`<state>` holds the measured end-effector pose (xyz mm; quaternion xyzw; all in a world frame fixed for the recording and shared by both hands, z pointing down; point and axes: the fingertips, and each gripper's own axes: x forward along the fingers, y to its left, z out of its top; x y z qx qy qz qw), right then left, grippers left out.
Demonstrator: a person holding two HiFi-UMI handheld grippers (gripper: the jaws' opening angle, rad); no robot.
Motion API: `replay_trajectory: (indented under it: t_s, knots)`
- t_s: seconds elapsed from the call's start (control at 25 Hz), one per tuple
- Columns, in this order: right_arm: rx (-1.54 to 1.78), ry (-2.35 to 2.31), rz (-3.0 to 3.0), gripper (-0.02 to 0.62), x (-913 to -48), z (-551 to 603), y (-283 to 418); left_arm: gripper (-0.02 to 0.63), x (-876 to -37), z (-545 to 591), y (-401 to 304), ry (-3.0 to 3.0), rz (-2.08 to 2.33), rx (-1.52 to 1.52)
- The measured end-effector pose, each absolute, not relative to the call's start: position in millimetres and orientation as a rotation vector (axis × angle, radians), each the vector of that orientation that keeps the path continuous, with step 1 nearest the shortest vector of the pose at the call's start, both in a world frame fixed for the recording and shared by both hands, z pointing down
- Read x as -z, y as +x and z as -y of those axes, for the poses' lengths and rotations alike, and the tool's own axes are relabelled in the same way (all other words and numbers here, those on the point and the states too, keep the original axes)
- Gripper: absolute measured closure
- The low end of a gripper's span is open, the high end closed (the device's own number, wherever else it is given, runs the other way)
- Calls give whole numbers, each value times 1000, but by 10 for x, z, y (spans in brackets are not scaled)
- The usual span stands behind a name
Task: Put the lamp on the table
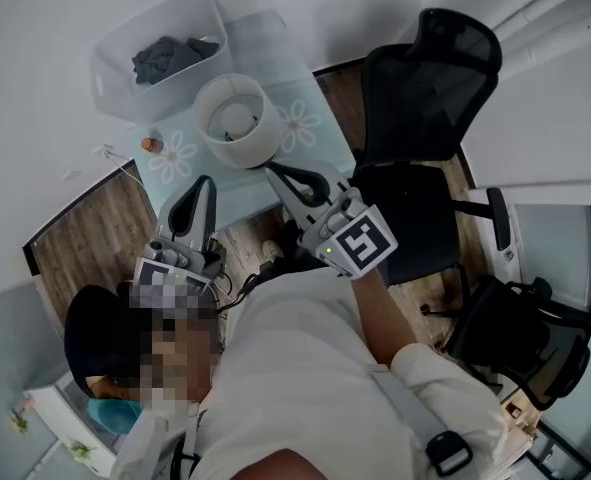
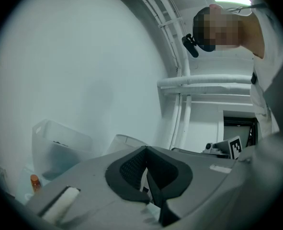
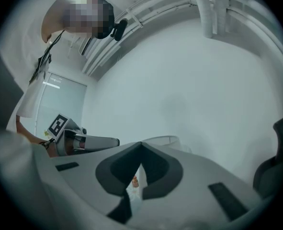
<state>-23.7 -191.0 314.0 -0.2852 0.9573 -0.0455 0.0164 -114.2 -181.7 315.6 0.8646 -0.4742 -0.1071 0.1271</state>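
Note:
The lamp (image 1: 237,120), with a white drum shade, stands upright on the pale glass table (image 1: 275,38) near its front edge. My right gripper (image 1: 275,171) is shut and holds nothing, its tips just short of the shade's near side. My left gripper (image 1: 207,180) is also shut and empty, over the table's front edge to the left of the lamp. In the left gripper view the shade (image 2: 127,142) rises just beyond the closed jaw tips (image 2: 146,148). In the right gripper view the shade's rim (image 3: 163,140) shows behind the closed jaw tips (image 3: 141,143).
A clear plastic bin (image 1: 160,53) with dark cloth sits at the table's back left. A small orange bottle (image 1: 151,144) stands left of the lamp. A black office chair (image 1: 425,98) is right of the table, another chair (image 1: 535,338) at lower right. Wood floor lies below.

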Motion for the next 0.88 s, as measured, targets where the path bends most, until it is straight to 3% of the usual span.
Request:
replay_trajectory:
  t_s: [0.88]
  knots:
    - [152, -928, -2970, 595, -3192, 1795, -150, 604, -3193, 1732, -1084, 2528, 1373, 290]
